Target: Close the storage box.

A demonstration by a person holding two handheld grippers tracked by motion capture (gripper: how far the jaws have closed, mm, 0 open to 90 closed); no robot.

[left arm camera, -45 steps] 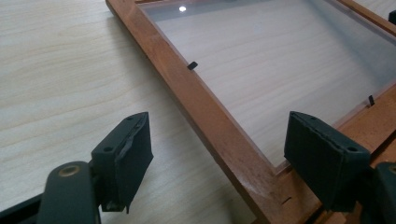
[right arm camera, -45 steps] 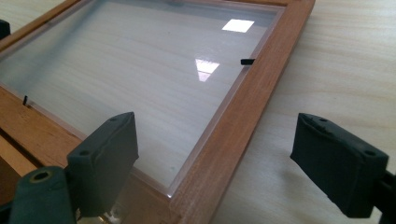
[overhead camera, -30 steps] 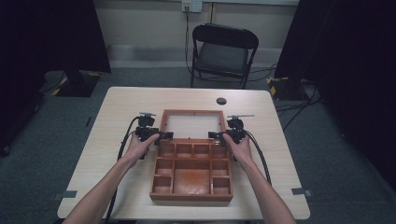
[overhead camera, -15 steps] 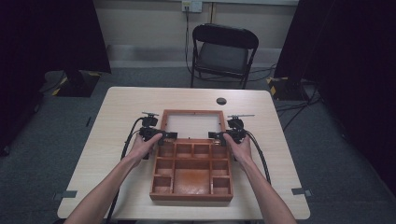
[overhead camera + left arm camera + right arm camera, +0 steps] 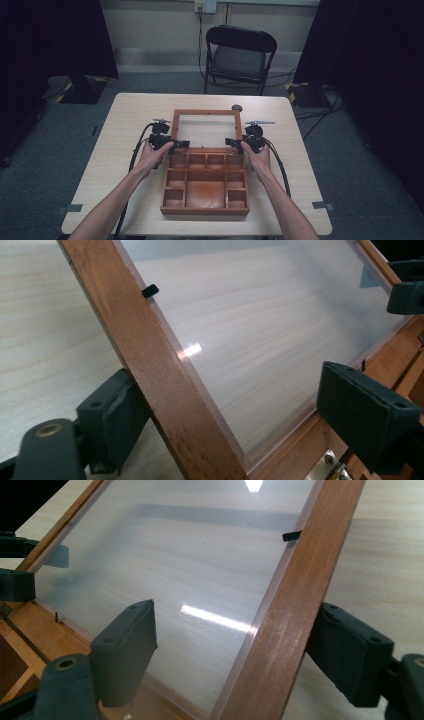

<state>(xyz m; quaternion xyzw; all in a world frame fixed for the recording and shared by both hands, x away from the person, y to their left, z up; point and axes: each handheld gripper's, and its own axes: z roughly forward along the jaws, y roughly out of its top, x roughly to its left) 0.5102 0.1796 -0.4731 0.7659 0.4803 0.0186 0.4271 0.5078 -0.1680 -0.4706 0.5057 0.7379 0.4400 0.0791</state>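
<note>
lid open flat, both grippers straddling its side rails

wooden compartment box (image 5: pixel 205 185) centred on tabletop (image 5: pixel 130 115); glazed lid (image 5: pixel 206 129) hinged back beyond it. left gripper (image 5: pixel 176 144) fingers (image 5: pixel 112 420) open, astride left rail, not clamped. right gripper (image 5: pixel 234 143) likewise on right rail. to move lid well: close both evenly, lift together, keep hinge line square, avoid pressing on pane.

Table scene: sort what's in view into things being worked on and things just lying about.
In the job: wooden box; its hinged lid with clear pane; left gripper and right gripper, each straddling a side rail of the lid.

Lying about: small dark round object on the table; folding chair.
</note>
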